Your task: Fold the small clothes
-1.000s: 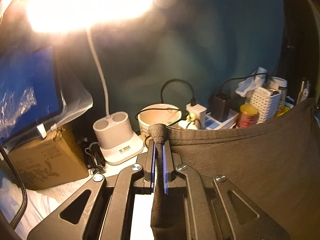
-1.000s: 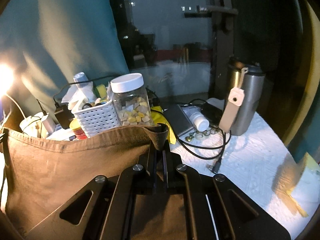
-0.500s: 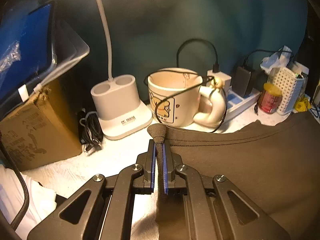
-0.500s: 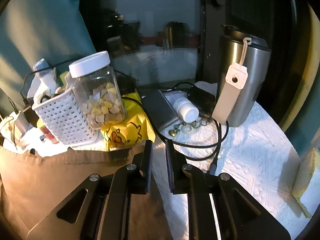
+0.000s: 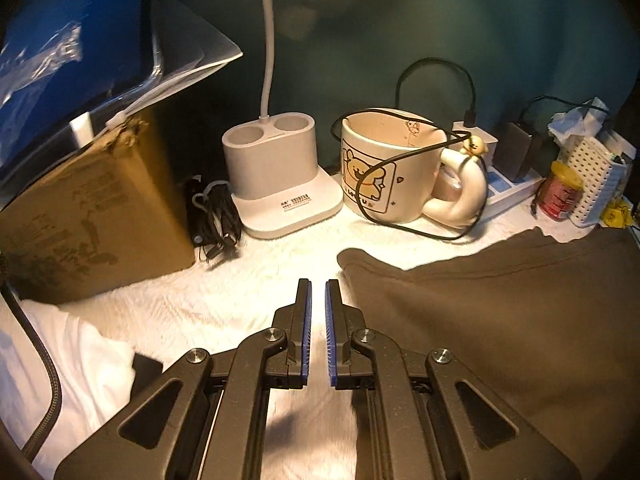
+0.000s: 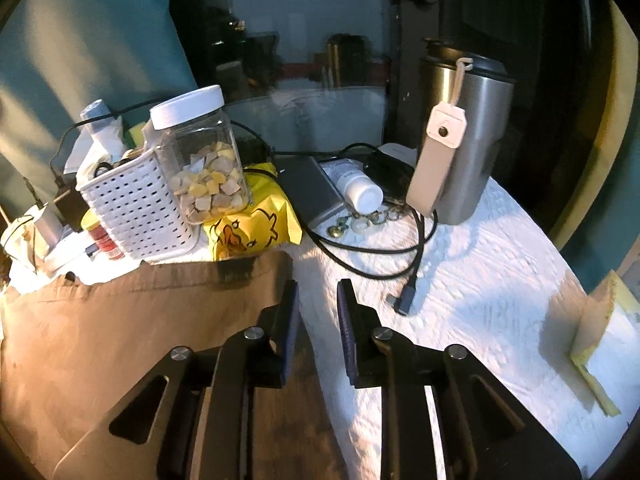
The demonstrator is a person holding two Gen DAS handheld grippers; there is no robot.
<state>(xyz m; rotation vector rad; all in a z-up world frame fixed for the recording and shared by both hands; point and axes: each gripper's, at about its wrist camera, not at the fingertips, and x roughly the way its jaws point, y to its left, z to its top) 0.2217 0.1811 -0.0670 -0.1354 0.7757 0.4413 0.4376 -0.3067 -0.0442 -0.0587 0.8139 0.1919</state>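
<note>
The left tool (image 5: 318,284) is all but closed, only a thin slit between its blue pads and nothing in it. Just to its right the brown garment (image 5: 500,300) lies spread flat on the white-covered surface (image 5: 240,292), one rounded corner near the fingertips but apart from them. Beyond stand a cartoon-printed mug (image 5: 384,176) with a black cable looped over it, a white lamp base (image 5: 276,168) with 2 round wells, and a cardboard box (image 5: 88,216) at the far left.

The right tool (image 6: 317,286) has just been opening its jaws; they stand at a moderate gap with bare surface (image 6: 480,280) between them. Its left finger seems to overlap the garment's (image 6: 140,320) edge, though blur hides any contact. Farther back are a yellow packet (image 6: 252,224), a white perforated basket (image 6: 132,208), a clear jar (image 6: 200,160) of pale chunks, a loose black cable (image 6: 380,264) and a steel tumbler (image 6: 468,140).
</note>
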